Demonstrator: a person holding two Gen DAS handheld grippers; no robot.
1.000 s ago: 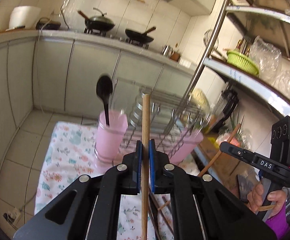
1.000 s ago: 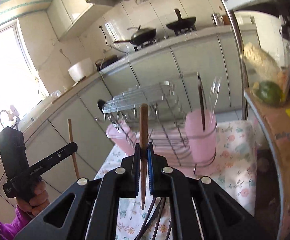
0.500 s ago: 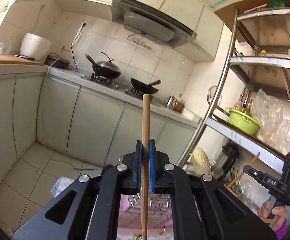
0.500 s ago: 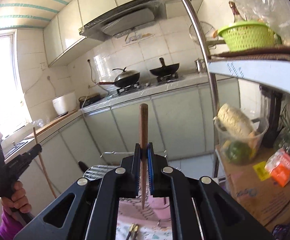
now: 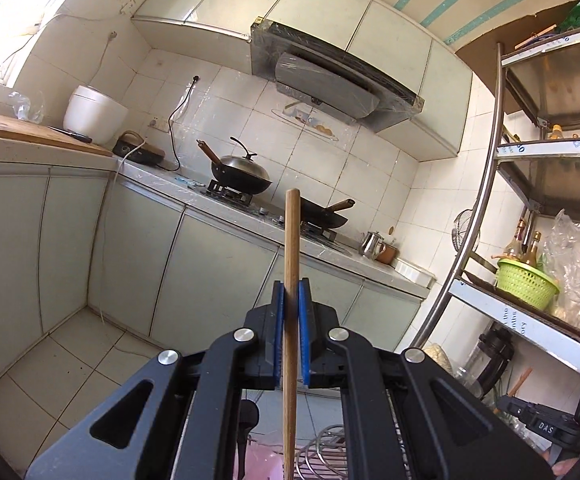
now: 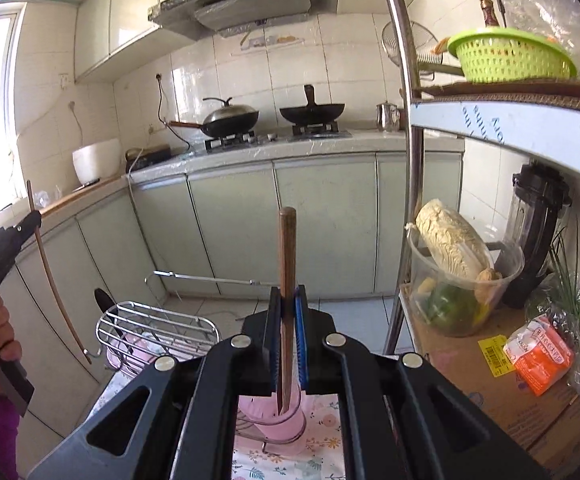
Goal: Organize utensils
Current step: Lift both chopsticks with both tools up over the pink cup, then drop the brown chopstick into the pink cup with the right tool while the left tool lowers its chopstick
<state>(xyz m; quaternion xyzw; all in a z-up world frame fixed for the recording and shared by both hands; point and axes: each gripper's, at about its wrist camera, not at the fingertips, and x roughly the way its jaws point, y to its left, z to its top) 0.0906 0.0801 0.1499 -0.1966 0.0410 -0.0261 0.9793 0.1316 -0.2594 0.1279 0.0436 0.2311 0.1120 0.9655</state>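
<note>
Both grippers, each clamped on a chopstick, have risen above the pink cup, ready for dropping in.

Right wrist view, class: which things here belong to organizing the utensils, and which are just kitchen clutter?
Belongs to the job:
- dark wooden chopstick, clamped in the right gripper
- light wooden chopstick, clamped in the left gripper
- pink utensil cup
- wire drying rack

Just lying about:
- green basket
- lidded wok
- blender
- cabbage
</note>
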